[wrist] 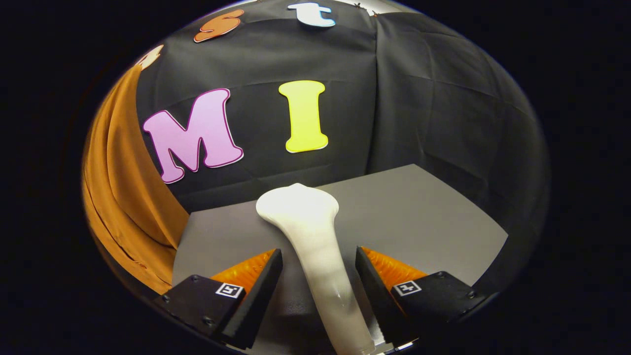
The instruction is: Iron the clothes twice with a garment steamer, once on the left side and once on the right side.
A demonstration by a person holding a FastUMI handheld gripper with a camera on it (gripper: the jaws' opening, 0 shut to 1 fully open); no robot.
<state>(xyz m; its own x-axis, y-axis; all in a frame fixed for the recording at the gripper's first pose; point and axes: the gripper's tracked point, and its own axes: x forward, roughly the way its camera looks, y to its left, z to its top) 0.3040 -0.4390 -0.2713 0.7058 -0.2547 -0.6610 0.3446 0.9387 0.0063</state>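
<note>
A white garment steamer [298,207] lies on the grey table [424,212], its broad head pointing away from me and its slim handle running back toward me. My gripper [319,254] is open and straddles the handle. A narrow gap shows between the handle and each of the fingers [256,291], so neither presses on it. An orange-brown garment [123,187] hangs in folds to the left of the table, beyond and left of the fingers.
The black cloth wall of the booth stands close behind the table. The table's far edge lies just past the steamer's head. Its right corner sits beyond the right finger, with bare tabletop in between.
</note>
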